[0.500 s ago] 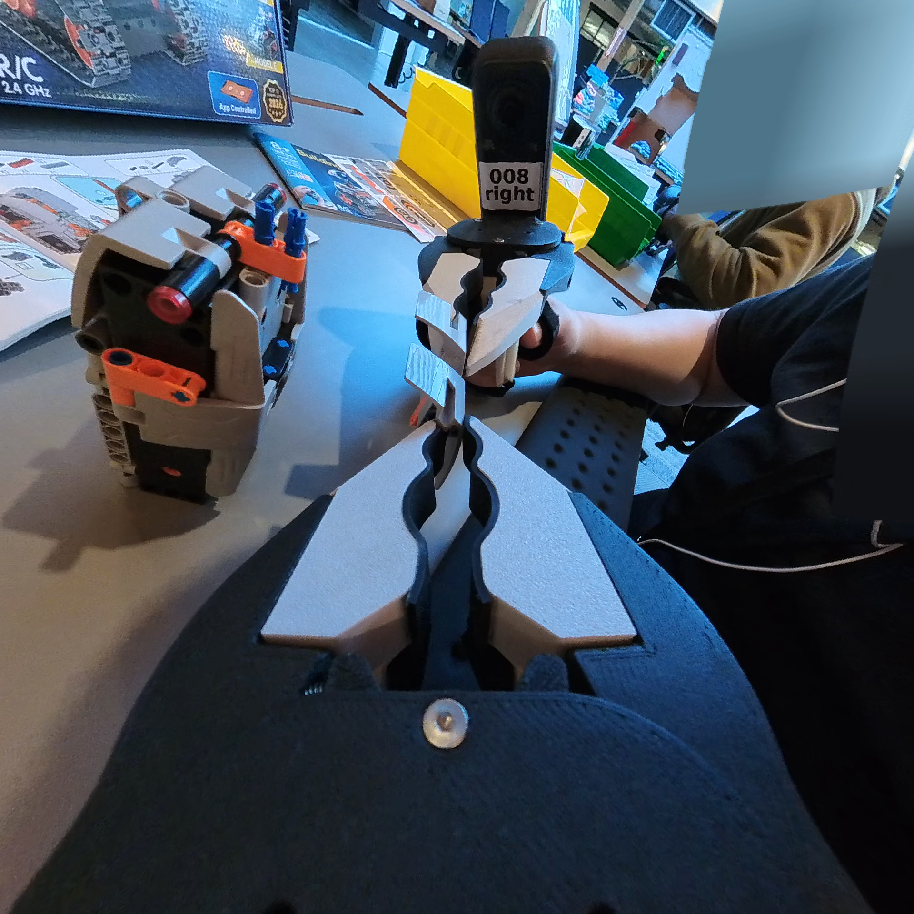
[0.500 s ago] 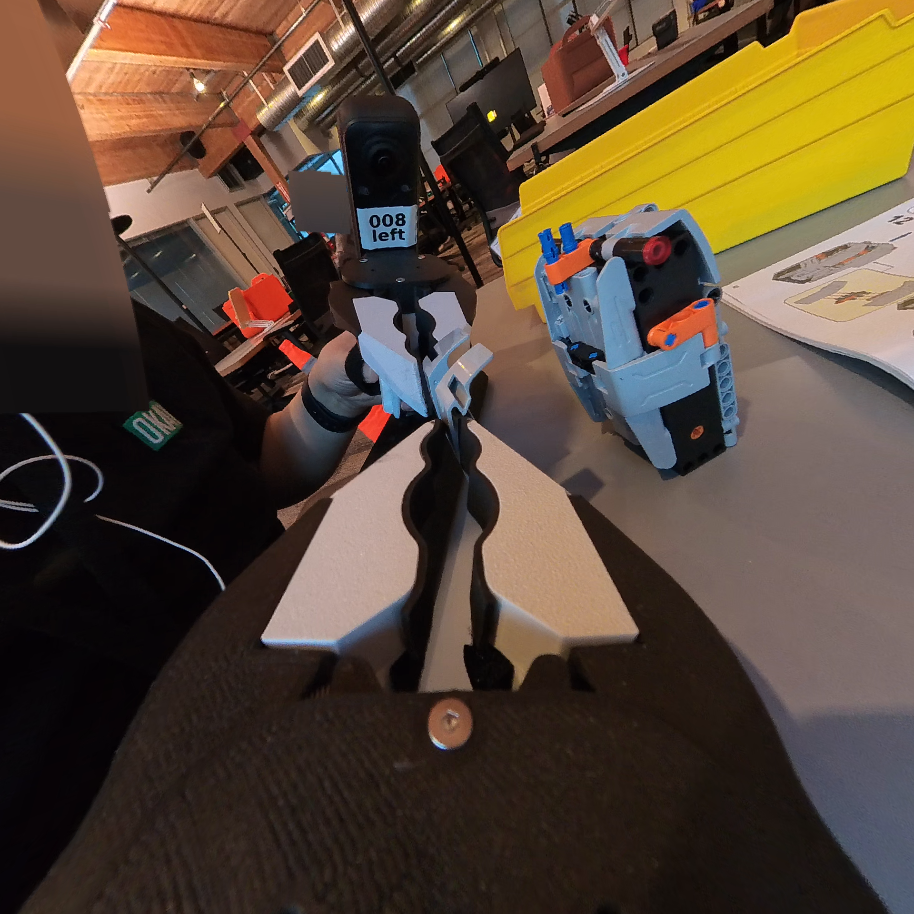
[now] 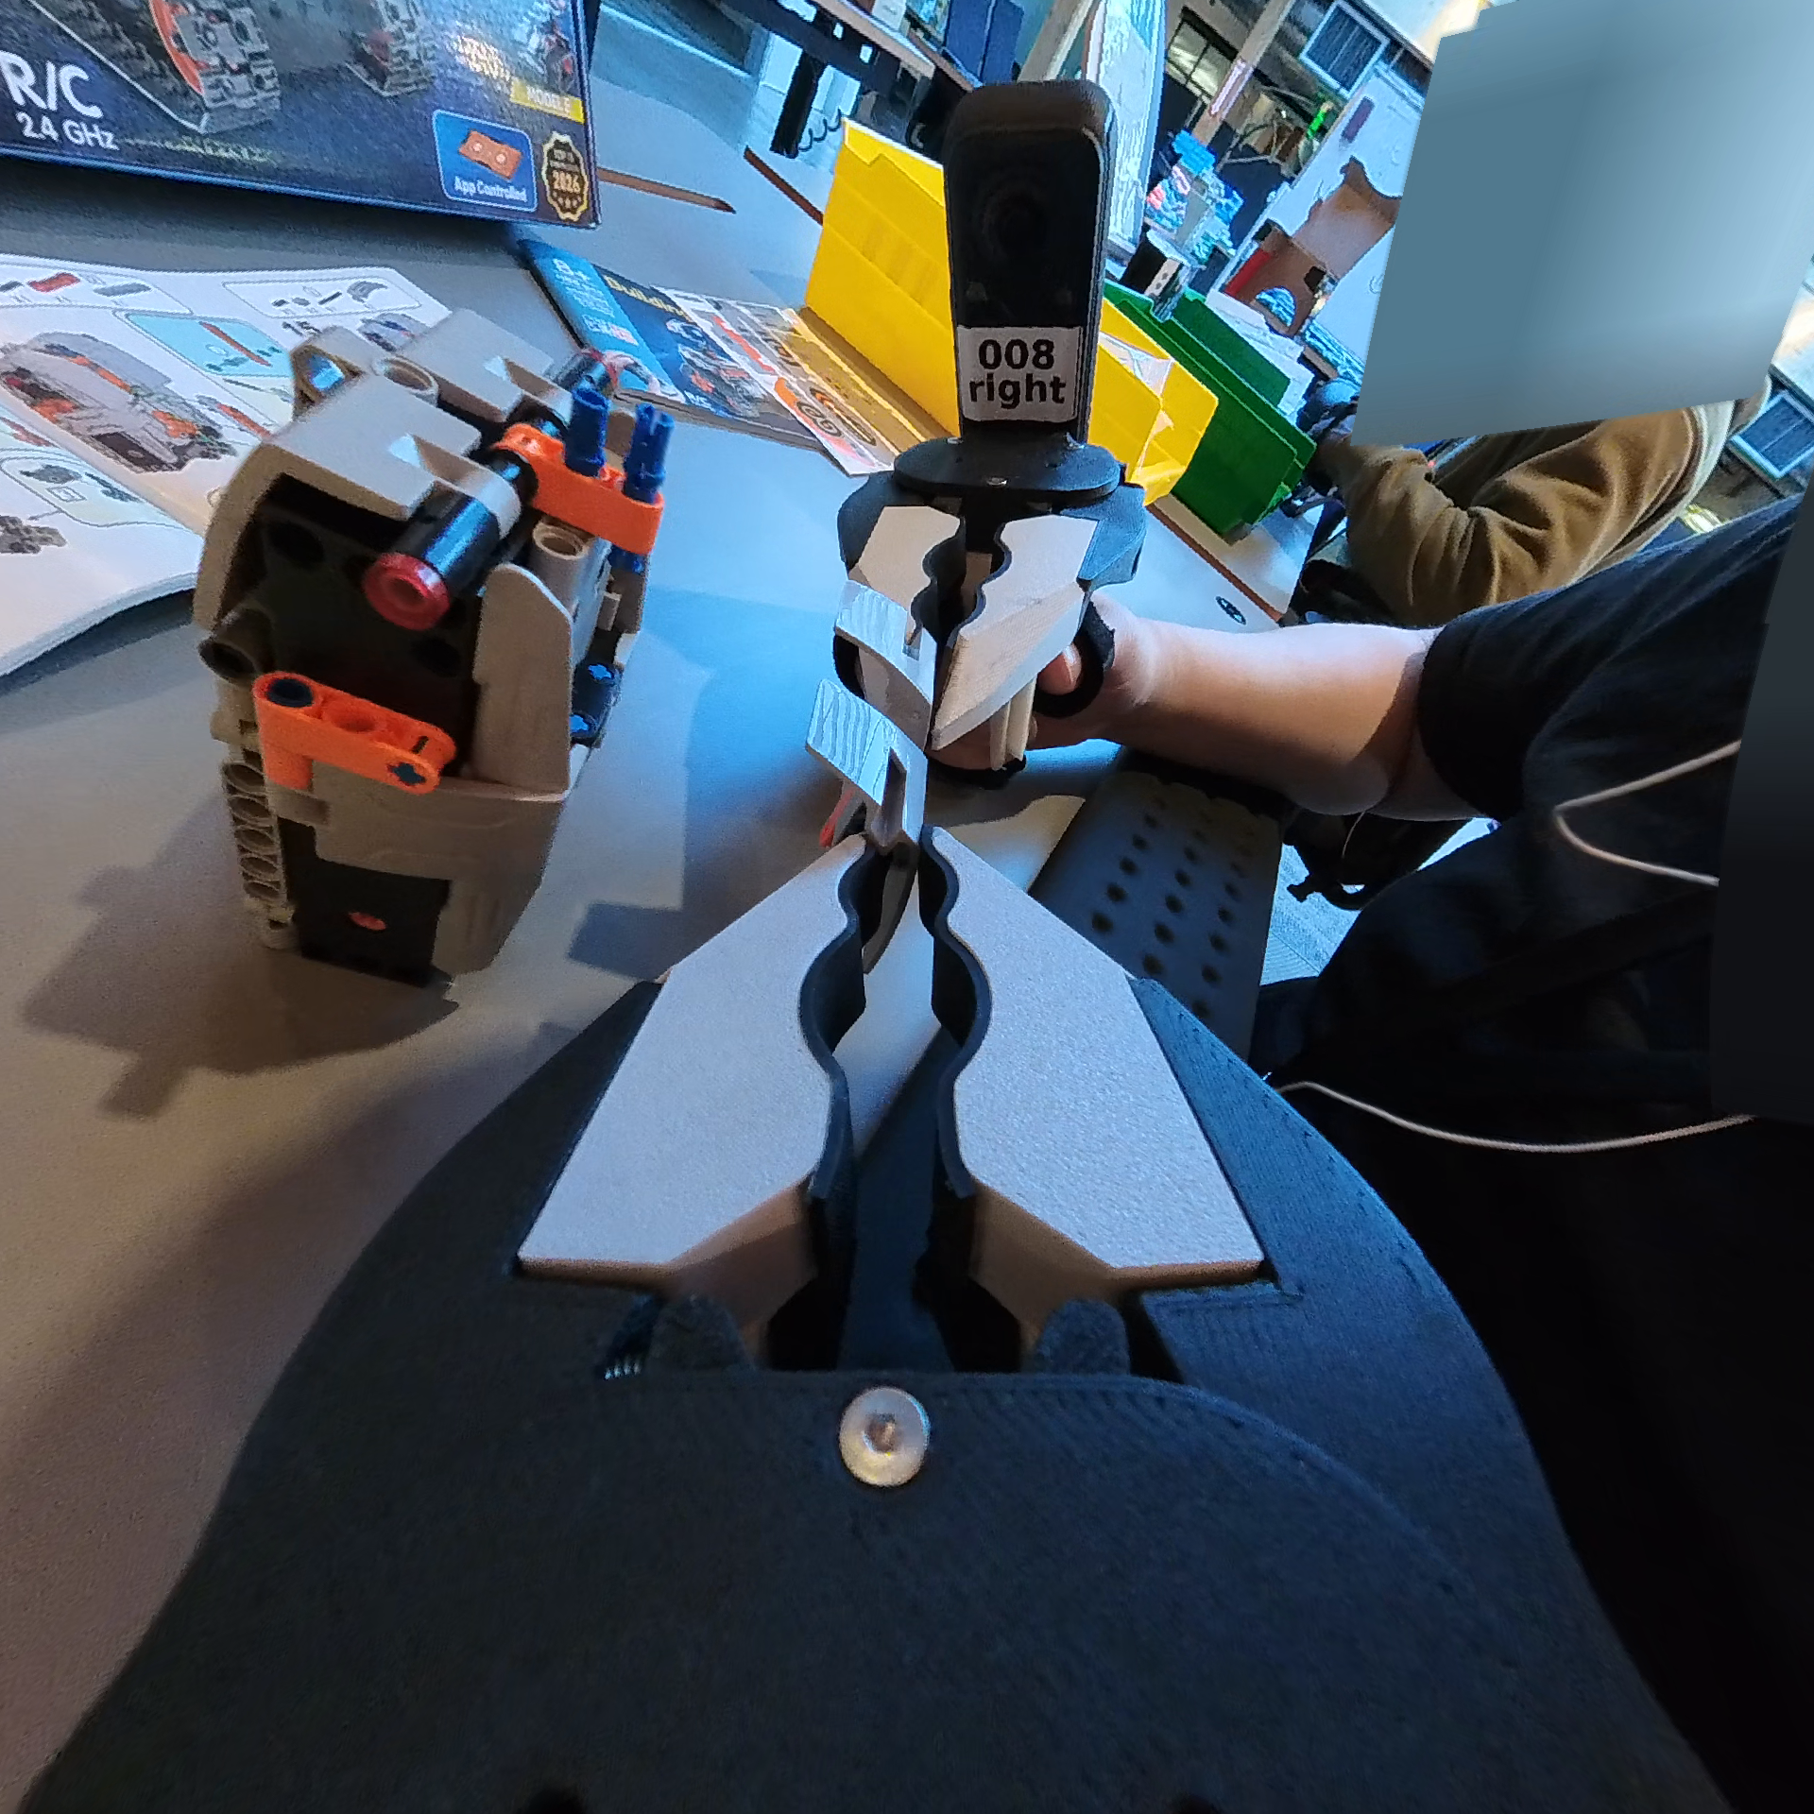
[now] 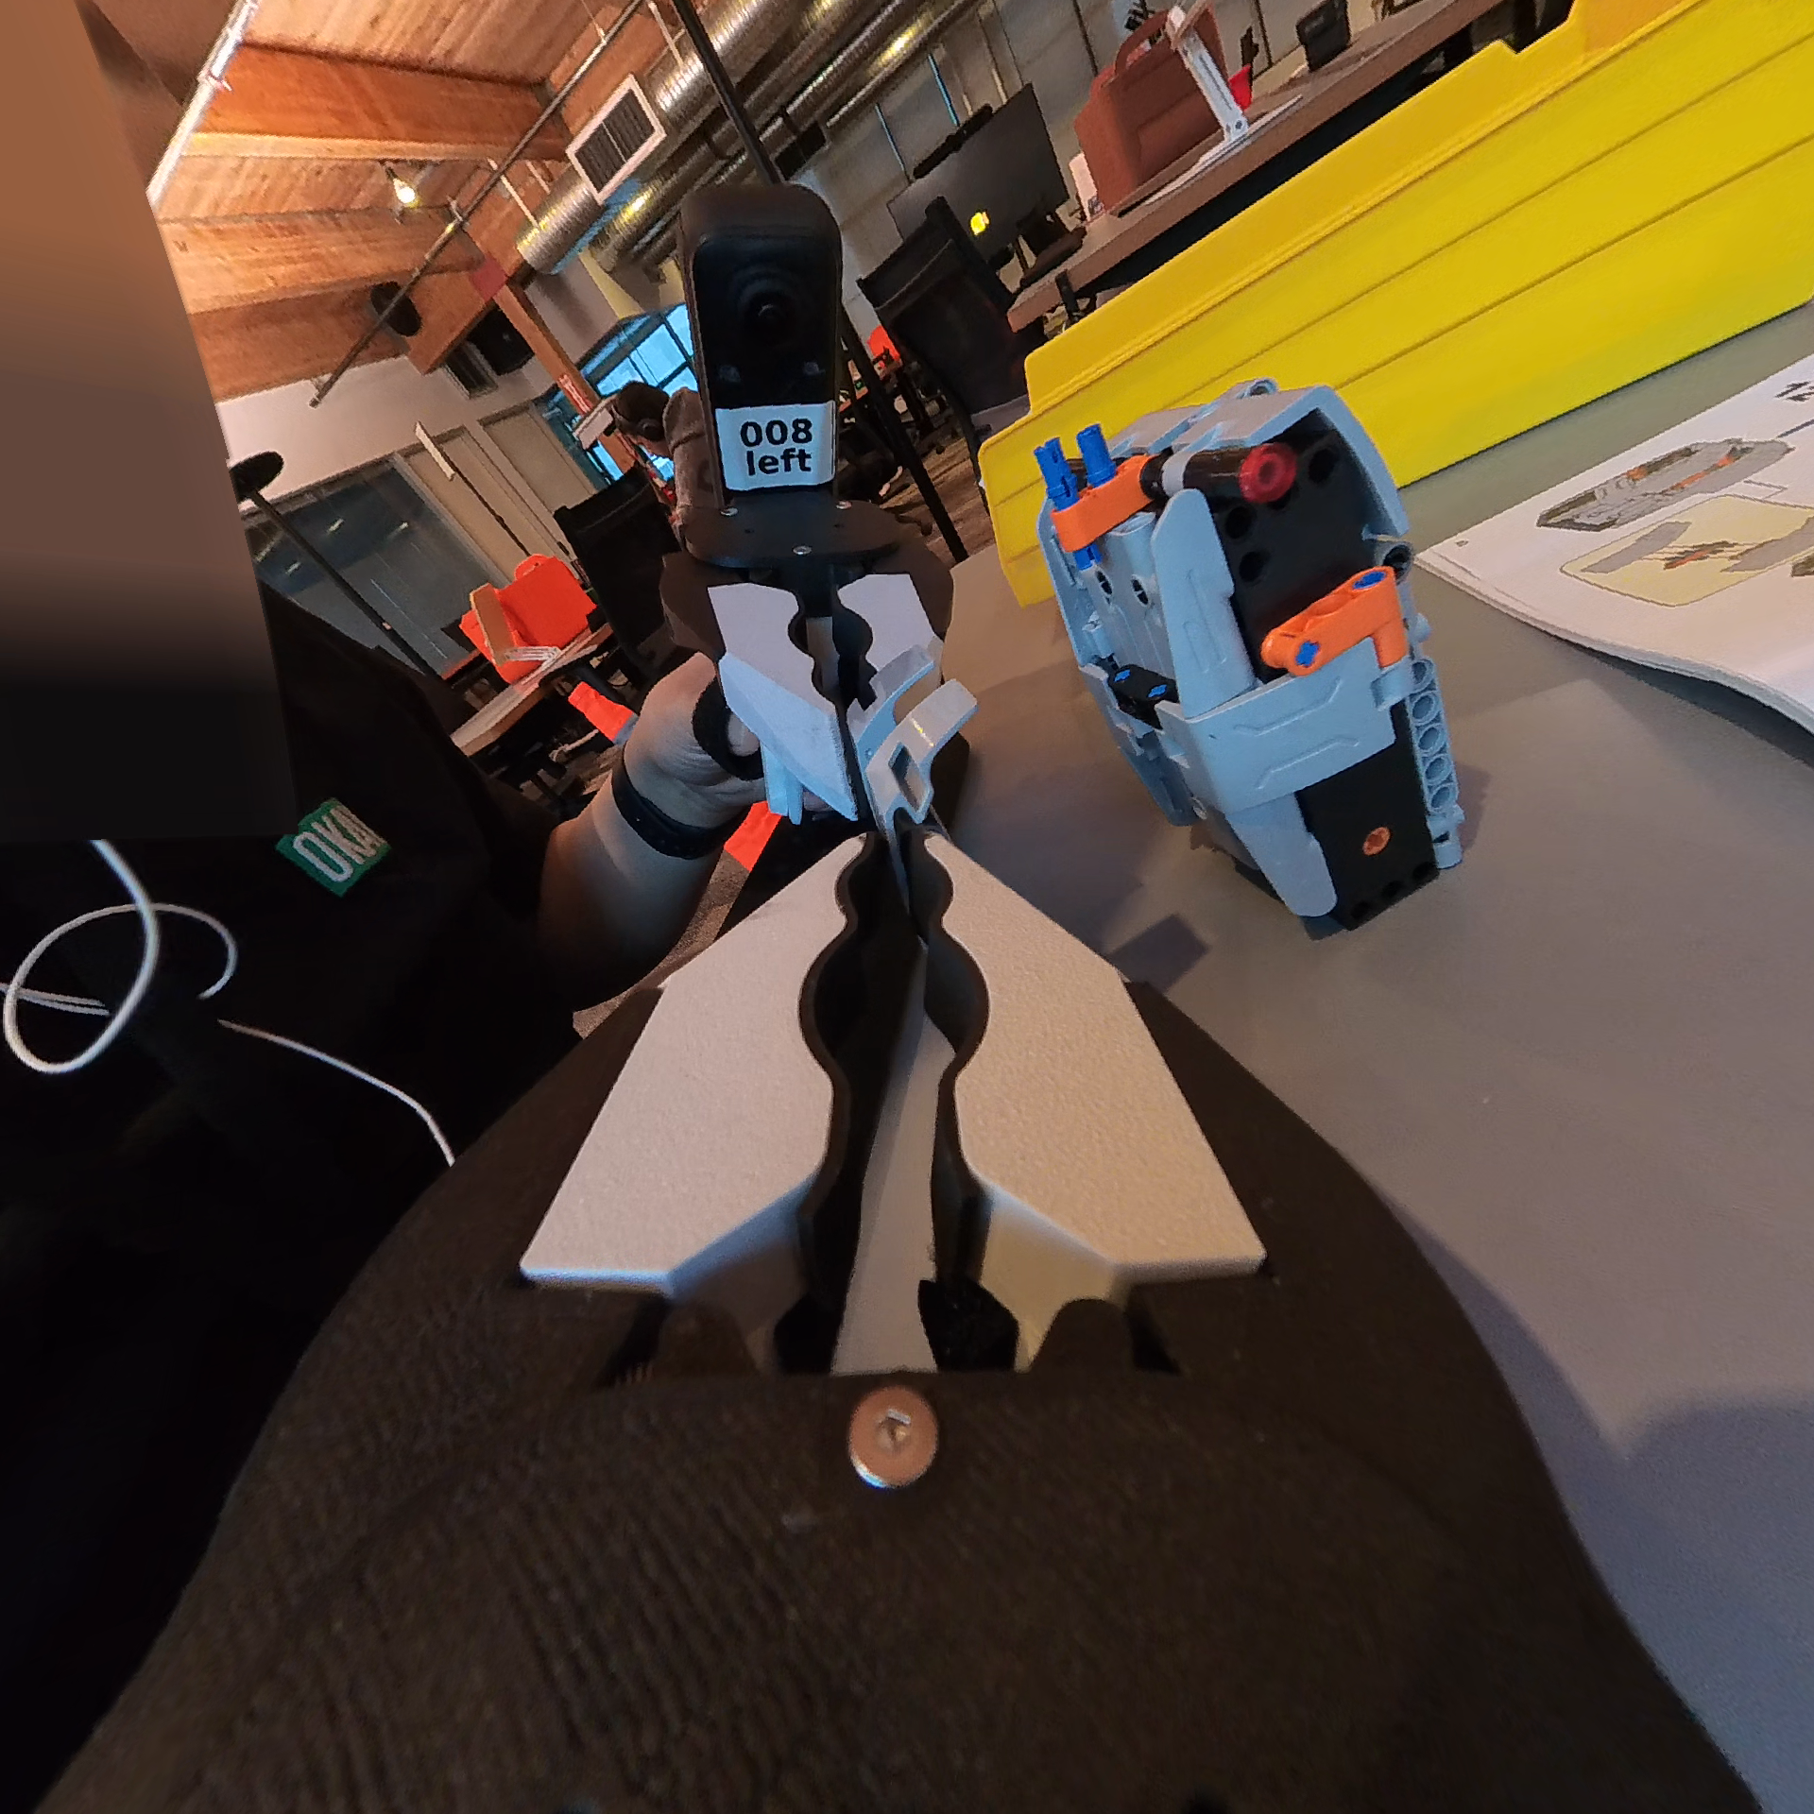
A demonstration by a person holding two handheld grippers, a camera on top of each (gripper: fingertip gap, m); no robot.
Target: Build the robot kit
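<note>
Two grippers met tip to tip on one grey part.

The left gripper (image 3: 898, 844) and right gripper (image 4: 898, 849) faced each other, both apparently clenched on the grey part (image 4: 908, 751) between their tips, its long axis running gripper to gripper. The model (image 3: 412, 638) stood upright on the table (image 3: 147, 1129), ahead-left of the left gripper, ahead-right of the right. A yellow bin (image 4: 1472, 245) lay beyond.

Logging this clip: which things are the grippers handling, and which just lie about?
In hand: grey part, pinched by left gripper and right gripper.
Lying about: brick model, instruction booklet, box, yellow bin, green bin.
</note>
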